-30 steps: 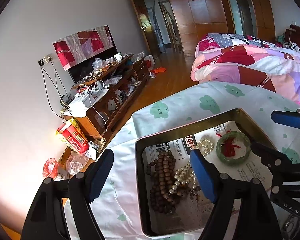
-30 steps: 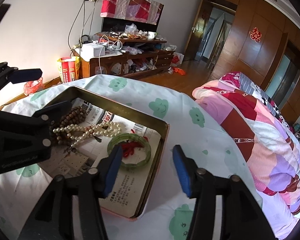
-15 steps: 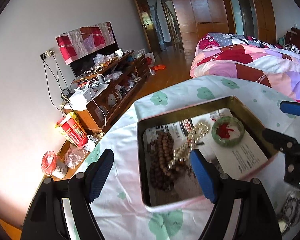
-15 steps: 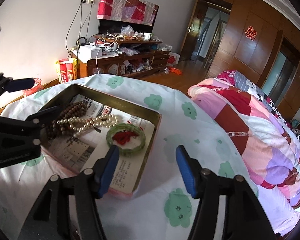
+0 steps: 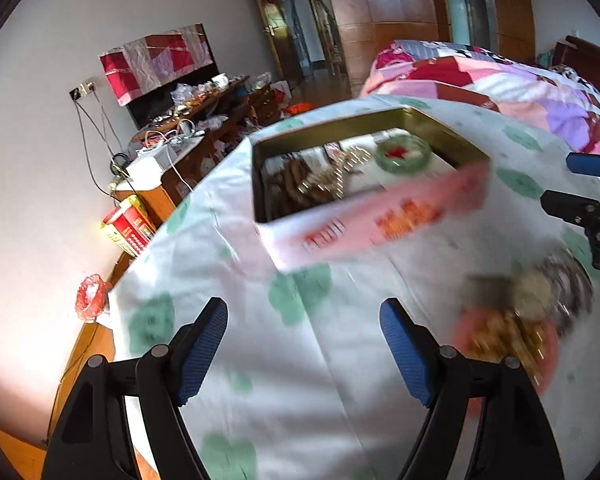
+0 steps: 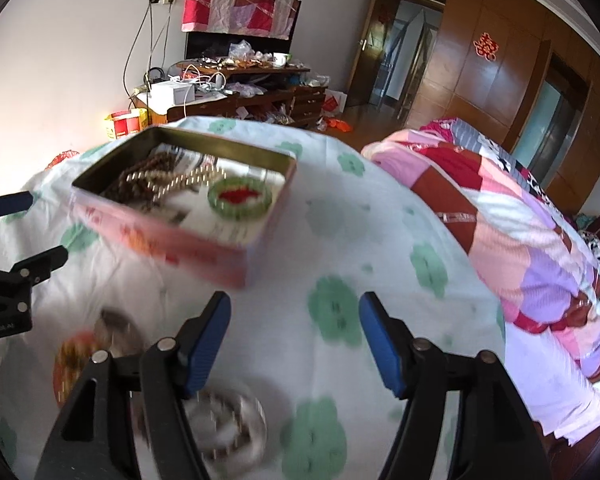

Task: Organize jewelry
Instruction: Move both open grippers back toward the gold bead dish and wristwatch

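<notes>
A pink tin box (image 5: 380,220) (image 6: 188,248) stands on the cloth-covered table. It holds a green bangle (image 5: 404,154) (image 6: 242,198), a pearl string (image 6: 180,178) and brown wooden beads (image 5: 292,180). Nearer me, blurred loose jewelry lies on the cloth: a red and gold piece (image 5: 508,344) (image 6: 74,356) and a silvery beaded bracelet (image 6: 228,420). My left gripper (image 5: 304,356) is open and empty above the cloth. My right gripper (image 6: 296,344) is open and empty, above the bracelet.
The table wears a white cloth with green prints (image 5: 300,292). A bed with a patchwork quilt (image 6: 520,220) lies to the right. A cluttered wooden TV cabinet (image 6: 240,92) stands against the far wall. A red and yellow box (image 5: 126,228) sits by it.
Both grippers have pulled back from the tin box towards me. The box now looks farther away and loose jewelry on the cloth has come into view. Both stay open.
</notes>
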{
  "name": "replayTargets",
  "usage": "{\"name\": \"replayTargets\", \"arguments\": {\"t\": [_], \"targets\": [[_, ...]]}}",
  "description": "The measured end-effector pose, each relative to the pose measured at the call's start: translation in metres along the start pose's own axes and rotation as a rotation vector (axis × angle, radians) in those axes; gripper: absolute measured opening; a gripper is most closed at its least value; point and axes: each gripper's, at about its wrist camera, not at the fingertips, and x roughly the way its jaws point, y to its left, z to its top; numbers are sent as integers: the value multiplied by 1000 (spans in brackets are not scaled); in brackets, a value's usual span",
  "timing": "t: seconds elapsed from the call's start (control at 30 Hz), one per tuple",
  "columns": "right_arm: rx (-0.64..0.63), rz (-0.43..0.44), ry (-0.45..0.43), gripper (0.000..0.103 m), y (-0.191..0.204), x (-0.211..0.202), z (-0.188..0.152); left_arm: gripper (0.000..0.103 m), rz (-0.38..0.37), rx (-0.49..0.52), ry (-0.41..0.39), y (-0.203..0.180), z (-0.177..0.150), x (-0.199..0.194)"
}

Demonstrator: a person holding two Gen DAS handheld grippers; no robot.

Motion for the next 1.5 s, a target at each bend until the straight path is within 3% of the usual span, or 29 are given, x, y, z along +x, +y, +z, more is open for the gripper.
{"name": "replayTargets", "arguments": {"t": [0.3,0.37,0.87,1.1,1.23,1.37,1.47,1.5], "targets": [[43,4,21,69,-3,-15,-37,79,-45,50,15,-26,-20,-20],[46,4,15,74,-2,-17,-40,79,-63,44,21,-30,-20,-19],[44,-6,23,75,0,-11,-46,79,-92,48,36,-38,-21,-16],[38,-16,11,81,2,-13,-46,79,-103,71,38,-45,-23,-20],[41,-17,12,81,2,-13,-46,80,-63,123,48,-53,-20,-9],[39,-18,15,81,2,-13,-46,80,-84,87,63,-43,-15,2],[45,-14,14,81,1,-13,-46,70,-124,48,72,-30,-15,6],[47,-13,13,81,0,-13,-46,52,-152,35,76,-26,-16,6]]}}
